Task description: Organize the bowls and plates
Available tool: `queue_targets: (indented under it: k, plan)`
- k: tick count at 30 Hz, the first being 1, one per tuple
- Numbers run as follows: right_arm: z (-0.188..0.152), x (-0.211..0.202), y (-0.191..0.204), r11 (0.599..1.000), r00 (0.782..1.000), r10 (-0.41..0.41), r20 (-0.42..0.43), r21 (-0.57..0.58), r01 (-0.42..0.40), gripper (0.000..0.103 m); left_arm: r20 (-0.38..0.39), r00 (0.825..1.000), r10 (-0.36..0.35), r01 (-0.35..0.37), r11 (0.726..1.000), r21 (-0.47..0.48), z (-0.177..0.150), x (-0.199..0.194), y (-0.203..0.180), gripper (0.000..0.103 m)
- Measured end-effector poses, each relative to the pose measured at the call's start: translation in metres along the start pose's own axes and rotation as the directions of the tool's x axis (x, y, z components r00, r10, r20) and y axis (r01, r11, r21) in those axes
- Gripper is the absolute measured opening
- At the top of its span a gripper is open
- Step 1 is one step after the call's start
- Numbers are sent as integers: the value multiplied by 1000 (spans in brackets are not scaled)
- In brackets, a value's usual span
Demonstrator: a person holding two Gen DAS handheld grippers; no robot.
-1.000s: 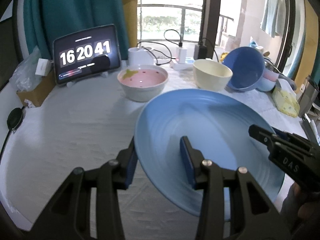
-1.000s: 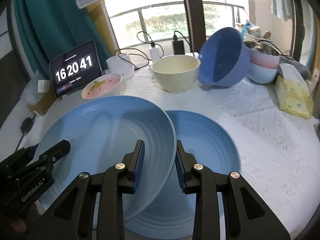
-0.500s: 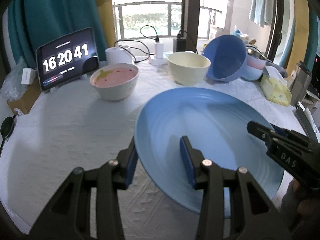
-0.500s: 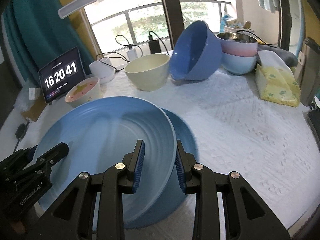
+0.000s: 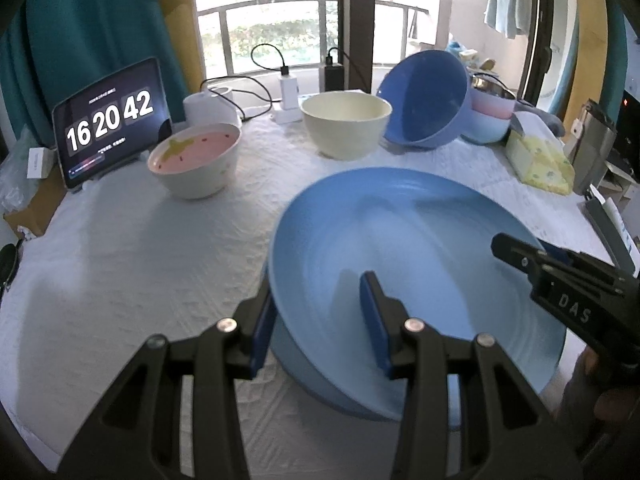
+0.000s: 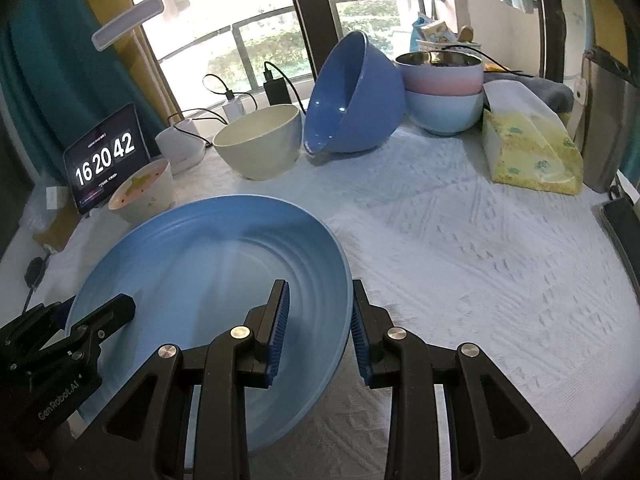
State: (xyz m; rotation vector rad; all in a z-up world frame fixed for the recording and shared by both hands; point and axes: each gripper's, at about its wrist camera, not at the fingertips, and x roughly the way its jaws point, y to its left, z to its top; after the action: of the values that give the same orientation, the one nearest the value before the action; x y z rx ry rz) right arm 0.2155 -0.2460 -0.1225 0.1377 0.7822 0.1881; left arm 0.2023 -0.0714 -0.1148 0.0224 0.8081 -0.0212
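A large blue plate [image 5: 420, 248] [image 6: 216, 264] hangs between both grippers, slightly tilted. My left gripper [image 5: 318, 314] is shut on its left rim, one pad under and one inside. On the opposite rim my right gripper [image 6: 318, 316] is shut the same way. Directly beneath lies a second blue plate [image 5: 316, 376] on the white tablecloth, mostly covered. Farther back stand a pink-lined white bowl [image 5: 196, 160], a cream bowl [image 5: 344, 124], a tilted big blue bowl [image 5: 428, 100] and stacked pastel bowls [image 6: 444, 92].
A tablet clock [image 5: 108, 120] leans at the back left beside a white container [image 5: 212, 104] and chargers with cables. A yellow tissue pack [image 6: 528, 152] lies at the right. The table's front edge [image 6: 600, 440] is near the grippers.
Both grippers have carried the held plate sideways and slightly down over the second plate, which now shows only as a sliver. The grips are unchanged.
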Motion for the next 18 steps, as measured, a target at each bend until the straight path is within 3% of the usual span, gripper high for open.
queue_targets:
  k: [9, 18]
  plan:
    - [2, 5, 0, 1000, 1000, 22, 0, -16, -22, 32, -7, 1000, 20, -20, 1000, -12, -3, 9, 2, 44]
    - [1, 14, 7, 999, 999, 30, -24, -34, -30, 32, -85, 995, 52, -55, 998, -29, -8, 31, 12, 48]
